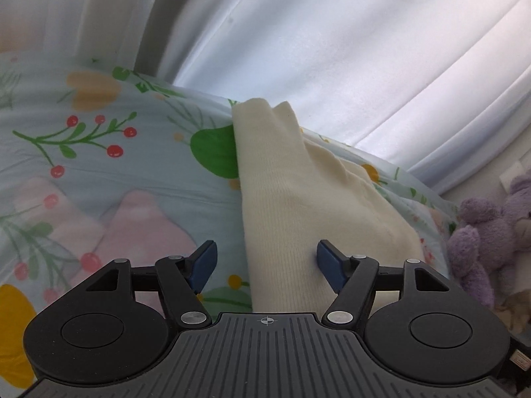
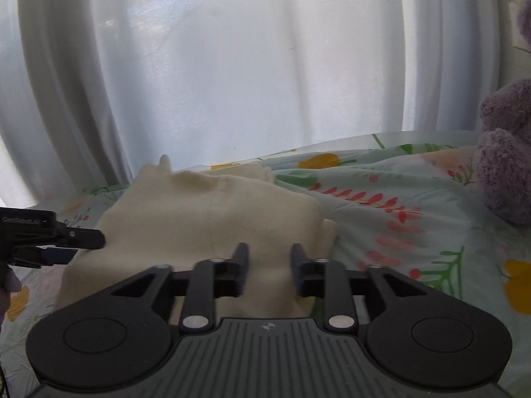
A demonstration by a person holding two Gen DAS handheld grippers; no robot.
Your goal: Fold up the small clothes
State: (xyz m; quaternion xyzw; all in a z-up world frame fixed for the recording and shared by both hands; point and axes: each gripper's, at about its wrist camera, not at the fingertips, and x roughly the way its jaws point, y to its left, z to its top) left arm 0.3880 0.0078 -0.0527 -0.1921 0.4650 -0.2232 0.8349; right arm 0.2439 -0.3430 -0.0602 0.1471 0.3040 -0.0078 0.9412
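A cream knit garment [image 1: 298, 199] lies partly folded on the floral bedsheet [image 1: 99, 152]. In the left wrist view my left gripper [image 1: 265, 260] stands open over the garment's left edge, its blue right pad [image 1: 327, 262] beside the cloth and its left pad over the sheet. In the right wrist view the same garment [image 2: 212, 212] spreads ahead, and my right gripper [image 2: 269, 260] hovers open above its near edge with nothing pinched. My left gripper's fingers [image 2: 83, 237] reach the cloth's left side there.
White curtains [image 2: 232, 66] hang just behind the bed's far edge. A purple plush toy [image 2: 504, 159] [image 1: 481, 242] sits on the sheet to the right of the garment. A person's hand [image 2: 8, 287] shows at the left border.
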